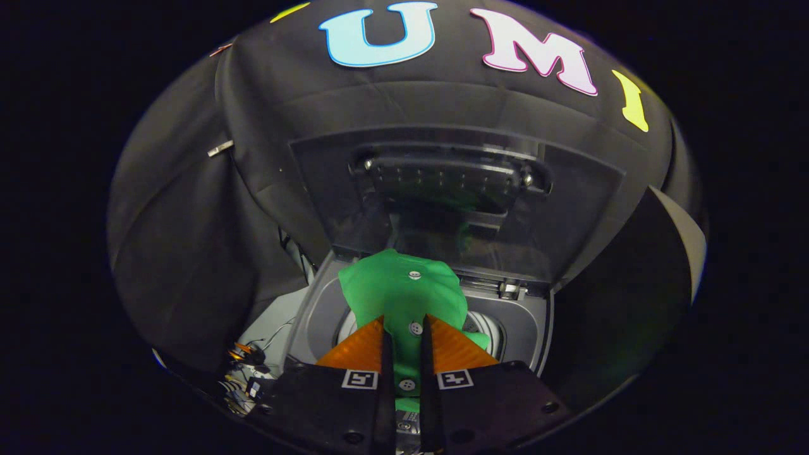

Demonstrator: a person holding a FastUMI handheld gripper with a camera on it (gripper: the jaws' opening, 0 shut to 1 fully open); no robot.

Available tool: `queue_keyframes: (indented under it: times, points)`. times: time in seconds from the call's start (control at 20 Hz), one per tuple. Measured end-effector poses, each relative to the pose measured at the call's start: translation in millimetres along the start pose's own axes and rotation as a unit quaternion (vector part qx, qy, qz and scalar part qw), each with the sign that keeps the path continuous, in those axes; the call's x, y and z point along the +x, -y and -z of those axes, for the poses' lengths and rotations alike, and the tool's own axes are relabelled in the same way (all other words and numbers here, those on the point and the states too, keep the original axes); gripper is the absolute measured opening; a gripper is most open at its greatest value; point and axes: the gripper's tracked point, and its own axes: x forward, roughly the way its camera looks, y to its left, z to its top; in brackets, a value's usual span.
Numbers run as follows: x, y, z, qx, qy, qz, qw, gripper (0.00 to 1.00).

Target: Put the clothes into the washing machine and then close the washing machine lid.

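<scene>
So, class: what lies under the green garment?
The green garment, pinched in the hand-held gripper, hangs over the washing machine's open tub. A slice of drum rim shows beside it; the cloth covers the rest.

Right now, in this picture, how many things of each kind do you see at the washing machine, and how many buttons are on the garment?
Green garment, pinched between the jaws of the gripper: 1
White buttons on it: 3
Washing machine: 1
Raised lid: 1
Total: 6

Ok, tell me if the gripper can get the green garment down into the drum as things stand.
Probably yes: the gripper is shut on the green garment above the open drum, and the lid stands raised behind it.
</scene>
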Motion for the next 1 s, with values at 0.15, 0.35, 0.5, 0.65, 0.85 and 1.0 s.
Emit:
queue_keyframes:
  times: [0.15,0.35,0.5,0.65,0.85,1.0]
  points:
    - [28,7,16,0.028,0.005,0.014,0.999,0.19]
    - [50,14,33,0.05,0.001,0.025,0.998,0.19]
    - [56,10,39,0.048,0.003,0.025,0.999,0.24]
    - [58,7,48,0.031,-0.008,0.027,0.999,0.55]
    - [54,8,47,0.055,0.004,0.037,0.998,1.0]
    - [42,12,46,0.064,0.01,0.044,0.997,1.0]
